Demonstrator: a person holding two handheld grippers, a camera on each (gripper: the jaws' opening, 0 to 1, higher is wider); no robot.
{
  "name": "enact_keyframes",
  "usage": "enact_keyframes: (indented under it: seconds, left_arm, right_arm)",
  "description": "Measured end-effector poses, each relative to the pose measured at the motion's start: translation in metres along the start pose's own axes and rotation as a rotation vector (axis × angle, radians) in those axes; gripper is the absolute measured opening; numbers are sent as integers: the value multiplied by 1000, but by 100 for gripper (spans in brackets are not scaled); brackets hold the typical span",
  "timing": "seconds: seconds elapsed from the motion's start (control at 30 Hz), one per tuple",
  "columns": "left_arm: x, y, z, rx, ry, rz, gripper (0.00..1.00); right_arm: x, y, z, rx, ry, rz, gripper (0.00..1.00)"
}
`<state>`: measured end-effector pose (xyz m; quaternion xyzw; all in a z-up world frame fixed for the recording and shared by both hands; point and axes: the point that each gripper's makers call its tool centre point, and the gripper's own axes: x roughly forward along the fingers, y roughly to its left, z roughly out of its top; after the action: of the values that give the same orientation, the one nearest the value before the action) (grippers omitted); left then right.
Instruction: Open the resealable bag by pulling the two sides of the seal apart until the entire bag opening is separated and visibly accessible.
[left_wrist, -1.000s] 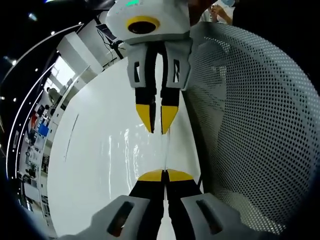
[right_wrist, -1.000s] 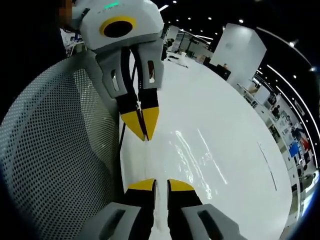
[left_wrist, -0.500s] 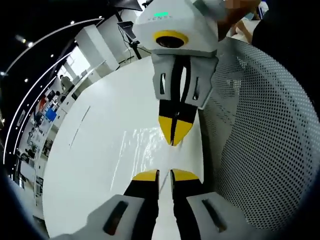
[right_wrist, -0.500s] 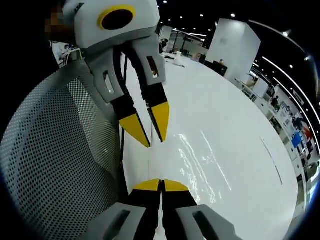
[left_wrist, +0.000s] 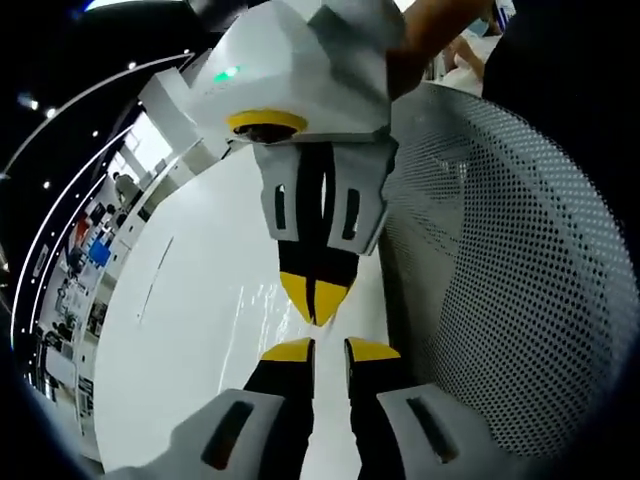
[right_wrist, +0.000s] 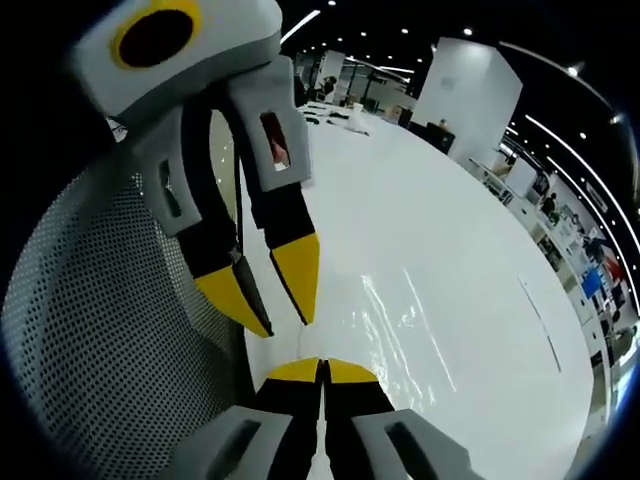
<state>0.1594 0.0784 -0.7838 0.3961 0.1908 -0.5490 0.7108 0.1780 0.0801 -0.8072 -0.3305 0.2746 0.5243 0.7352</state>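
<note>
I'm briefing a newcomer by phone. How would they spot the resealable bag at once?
Start from the big white table, next to the perforated grey chair back. Near that edge lies the bag, clear, flat film between the two grippers' yellow tips. Only its glossy wrinkles and streaks of glare set it apart from the plain tabletop.

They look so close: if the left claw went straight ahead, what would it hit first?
Probably the right claw, its shut tips facing just ahead of the left claw; depth is unclear.

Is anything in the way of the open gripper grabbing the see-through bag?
Nothing visible blocks it. The left gripper, jaws open, points at the clear bag on the white table. The shut right gripper is close in front; the mesh chair stays aside.
</note>
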Motion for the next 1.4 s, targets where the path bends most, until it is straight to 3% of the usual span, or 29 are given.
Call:
enact_keyframes:
  seconds: [0.23, 0.37, 0.53, 0.83, 0.93, 1.4]
  left_arm:
    - [5, -3, -7, 43, 41, -4, 10]
    - [5, 1, -14, 86, 84, 26, 7]
    - [4, 3, -18, 68, 101, 38, 1]
    - [1, 7, -15, 50, 83, 57, 0]
    - [0, 10, -12, 60, 60, 83, 0]
    - [5, 0, -15, 41, 47, 55, 0]
  right_arm:
    - [1, 5, 9, -8, -20, 13, 0]
    - [1, 6, 14, -18, -31, 15, 0]
    - [0, 2, 18, -15, -41, 7, 0]
    - [-4, -9, 21, 67, -68, -19, 0]
    - [-7, -17, 22, 97, -81, -59, 0]
    - [-15, -40, 24, 159, -110, -124, 0]
